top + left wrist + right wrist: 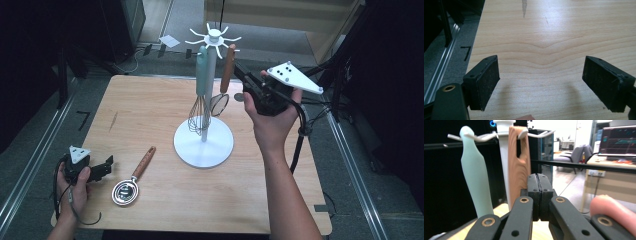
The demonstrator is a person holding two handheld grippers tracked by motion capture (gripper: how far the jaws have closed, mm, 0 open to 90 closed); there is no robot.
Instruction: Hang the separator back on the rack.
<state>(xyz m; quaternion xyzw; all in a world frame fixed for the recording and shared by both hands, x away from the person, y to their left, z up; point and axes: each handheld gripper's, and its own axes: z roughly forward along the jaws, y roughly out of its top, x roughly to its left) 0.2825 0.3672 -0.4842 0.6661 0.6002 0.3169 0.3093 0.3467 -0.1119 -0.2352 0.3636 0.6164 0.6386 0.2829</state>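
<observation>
A white utensil stand (pixel 203 142) rises from the middle of the table. A whisk with a mint handle (pixel 201 70) and a small sieve with a brown wooden handle (pixel 228 67) hang from its top hooks. My right gripper (pixel 238 71) is raised beside the brown handle, shut with nothing between its jaws. In the right gripper view the shut gripper (pixel 539 181) sits just in front of the brown handle (pixel 517 162), with the mint handle (pixel 474 177) to its left. My left gripper (pixel 106 166) rests open at the table's near left. Bare wood lies between its pads (pixel 486 76).
A metal scoop with a wooden handle (pixel 134 179) lies on the wooden table (pixel 150 100), just right of the left gripper. Metal rails and grey floor (pixel 30 150) run along both sides of the table. Cables trail off the right edge.
</observation>
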